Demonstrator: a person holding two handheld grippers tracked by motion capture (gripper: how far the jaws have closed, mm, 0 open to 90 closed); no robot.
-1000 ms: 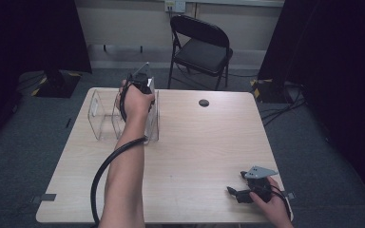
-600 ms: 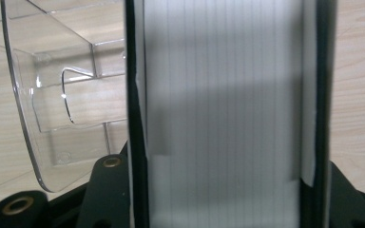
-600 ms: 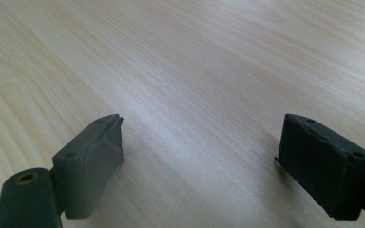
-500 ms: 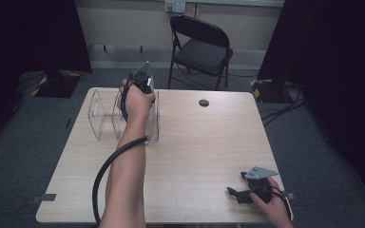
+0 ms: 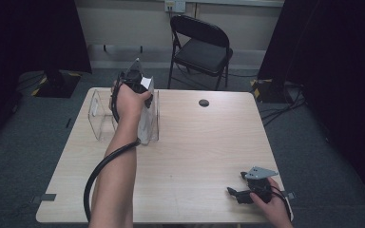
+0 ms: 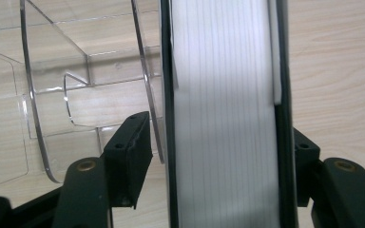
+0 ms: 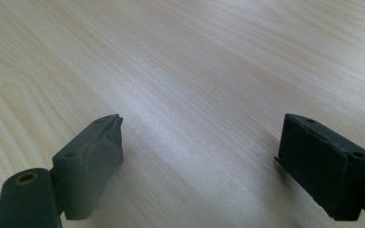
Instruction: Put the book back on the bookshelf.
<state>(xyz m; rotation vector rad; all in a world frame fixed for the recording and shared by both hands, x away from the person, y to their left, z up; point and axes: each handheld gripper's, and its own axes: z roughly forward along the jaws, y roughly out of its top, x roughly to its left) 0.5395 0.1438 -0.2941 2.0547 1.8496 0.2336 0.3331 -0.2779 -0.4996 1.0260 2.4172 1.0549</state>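
Observation:
A clear acrylic rack with upright dividers stands at the table's far left. A thick book with white pages and black covers stands on edge in the rack's right slot. My left gripper points down over it. In the left gripper view the rack lies left of the book, and the left gripper straddles the book. Its right jaw lies against the cover; a thin gap and a divider separate the left jaw from it. My right gripper rests near the front right edge, and this gripper is open on bare wood.
A black folding chair stands behind the table. A small black round cap lies at the table's far middle. The left gripper's cable loops along the forearm. Light wooden tabletop spreads between the two hands.
The left gripper has edged very slightly left over the rack. The right gripper has stayed where it was.

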